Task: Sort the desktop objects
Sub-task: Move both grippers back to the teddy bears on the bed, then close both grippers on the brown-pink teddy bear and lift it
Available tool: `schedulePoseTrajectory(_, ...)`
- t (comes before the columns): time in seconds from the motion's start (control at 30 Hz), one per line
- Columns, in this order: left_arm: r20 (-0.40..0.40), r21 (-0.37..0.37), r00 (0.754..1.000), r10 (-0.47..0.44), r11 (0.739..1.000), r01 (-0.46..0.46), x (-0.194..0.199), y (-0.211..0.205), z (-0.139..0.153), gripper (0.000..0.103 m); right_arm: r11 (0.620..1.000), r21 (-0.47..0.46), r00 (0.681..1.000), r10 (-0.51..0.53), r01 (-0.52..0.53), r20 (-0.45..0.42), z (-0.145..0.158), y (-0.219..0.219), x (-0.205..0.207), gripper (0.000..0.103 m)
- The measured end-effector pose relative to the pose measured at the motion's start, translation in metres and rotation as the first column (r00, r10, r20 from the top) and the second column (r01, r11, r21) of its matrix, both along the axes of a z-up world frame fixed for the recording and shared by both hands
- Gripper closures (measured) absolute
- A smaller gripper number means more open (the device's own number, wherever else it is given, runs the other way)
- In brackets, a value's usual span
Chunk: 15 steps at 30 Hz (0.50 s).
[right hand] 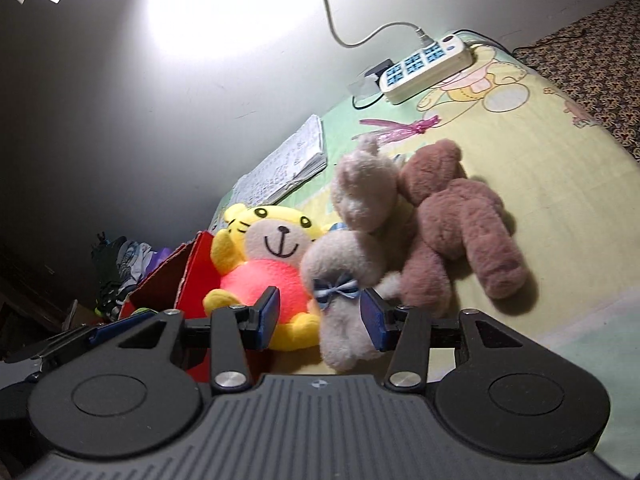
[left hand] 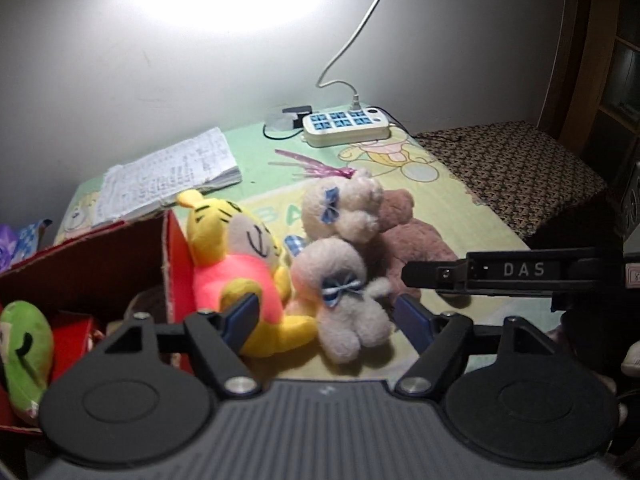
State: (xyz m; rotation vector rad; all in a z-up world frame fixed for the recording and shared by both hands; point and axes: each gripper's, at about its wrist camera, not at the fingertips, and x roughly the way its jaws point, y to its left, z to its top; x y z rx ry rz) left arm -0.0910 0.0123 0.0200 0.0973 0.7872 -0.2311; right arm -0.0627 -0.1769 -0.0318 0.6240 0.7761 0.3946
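Your right tongs (right hand: 320,316) stand open around the pale bunny (right hand: 352,264), pads not yet pressing as far as the blur lets you judge; your left tongs (left hand: 328,316) are open too, over bunny and yellow tiger (left hand: 236,264). The toys lie heaped on the bench (left hand: 472,216) against the red box (left hand: 120,256), probably their bin, since it already holds a green toy (left hand: 26,356).

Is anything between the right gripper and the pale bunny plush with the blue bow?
Nothing visible. The right gripper is open with the pale bunny plush directly ahead of its fingertips. The yellow tiger plush sits beside it, toward the red box.
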Motion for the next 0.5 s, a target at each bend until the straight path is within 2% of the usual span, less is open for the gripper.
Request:
schedulePoseTrajectory(0.13,-0.077,-0.112,0.997,-0.028,0.994,0.019,0.017,-0.002,-0.011,0.027,0.999,0.006,0.999,-0.035,0.035,-0.036,-0.010,-0.022,0.005,0.054)
schedulePoseTrajectory(0.27,-0.067,-0.148,0.997,-0.031,0.989,0.021,0.037,-0.008,-0.011,0.027,0.999,-0.005,0.997,-0.054,0.054,-0.050,-0.010,-0.037,0.023,0.054)
schedulePoseTrajectory(0.37,-0.078,-0.177,0.996,-0.032,0.984,0.018,0.053,-0.012,-0.012,0.027,0.996,-0.044,0.996,-0.084,0.083,-0.038,-0.005,-0.049,0.043,0.054)
schedulePoseTrajectory(0.5,-0.112,-0.258,0.987,-0.112,0.963,0.080,0.071,-0.025,-0.022,0.027,0.981,-0.140,0.987,-0.142,0.131,-0.075,-0.017,-0.065,0.071,0.053)
